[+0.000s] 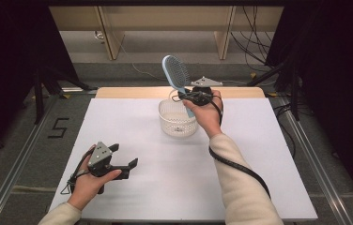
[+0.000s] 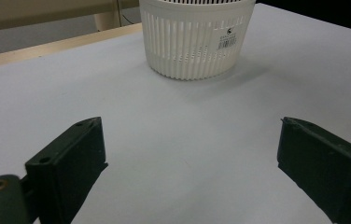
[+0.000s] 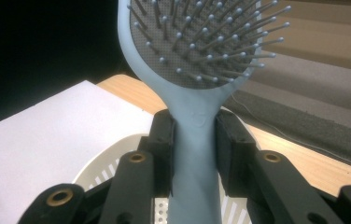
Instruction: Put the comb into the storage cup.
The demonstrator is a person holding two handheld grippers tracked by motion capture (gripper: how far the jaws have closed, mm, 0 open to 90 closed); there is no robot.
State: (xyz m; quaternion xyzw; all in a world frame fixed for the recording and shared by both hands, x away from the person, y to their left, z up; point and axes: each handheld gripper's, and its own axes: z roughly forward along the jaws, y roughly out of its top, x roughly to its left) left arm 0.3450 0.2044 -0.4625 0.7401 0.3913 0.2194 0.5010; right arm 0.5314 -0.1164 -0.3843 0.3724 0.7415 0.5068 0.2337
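White desk [image 1: 132,131]: right gripper [image 1: 189,97] clamps the pale-blue plastic hairbrush [image 1: 176,74] by its handle, upright over the white slotted basket [image 1: 178,123] — ready for lowering; left gripper [image 1: 126,165] idles agape, nearer the person.

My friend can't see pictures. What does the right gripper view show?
A light blue hairbrush stands upright, its handle pinched between the two black jaws of the right claw. Its bristly head points up, and a white slotted basket sits just below on the white table.
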